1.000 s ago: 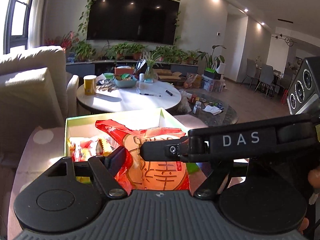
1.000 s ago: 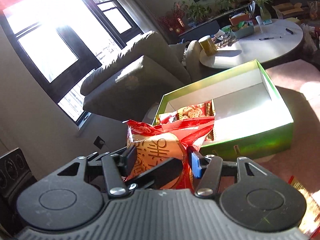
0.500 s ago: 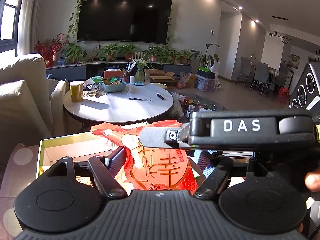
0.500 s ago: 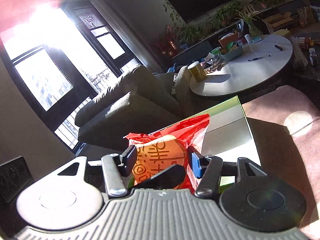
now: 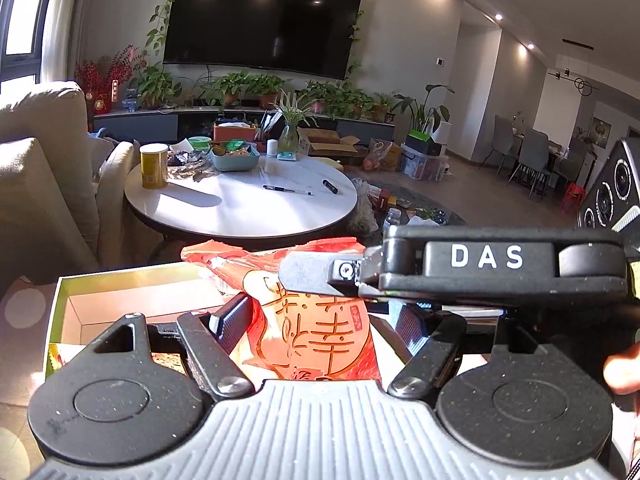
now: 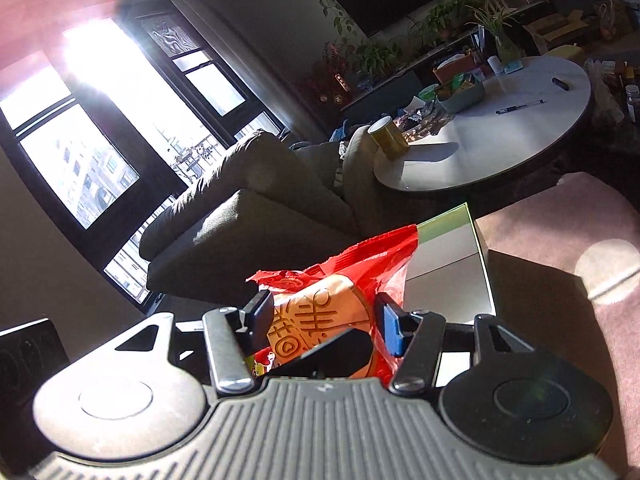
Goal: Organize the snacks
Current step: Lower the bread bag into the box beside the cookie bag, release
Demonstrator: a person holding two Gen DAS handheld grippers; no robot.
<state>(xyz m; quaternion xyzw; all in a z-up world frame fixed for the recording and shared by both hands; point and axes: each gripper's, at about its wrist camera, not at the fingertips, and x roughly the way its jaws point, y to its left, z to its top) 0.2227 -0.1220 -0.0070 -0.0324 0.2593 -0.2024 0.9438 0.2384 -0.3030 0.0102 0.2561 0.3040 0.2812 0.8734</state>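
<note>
Gripping one red snack packet [image 6: 340,300] from both sides, the right gripper [image 6: 324,320] and left gripper [image 5: 320,320] have their jaws pressed against it; beyond the jaws lies the green box [image 5: 120,280], farther off a round surface [image 5: 240,208].

Landmark: round table [image 5: 240,208].

- On table, left edge: canister [image 5: 153,165].
- On table, far side: bowl [image 5: 234,159]; vase [image 5: 291,139] to its right.
- On table, right of centre: pen [image 5: 287,190]; marker [image 5: 330,186] just beyond it to the right.
- Left of table: sofa [image 5: 48,184], touching or nearly so.
- Behind table: plant shelf [image 5: 248,114]; TV [image 5: 260,28] on wall above.
- Before table: open box [image 5: 132,304]; snack bag [image 5: 316,320] above its near-right part.
- Far right of table: dining chairs [image 5: 528,160].
</note>
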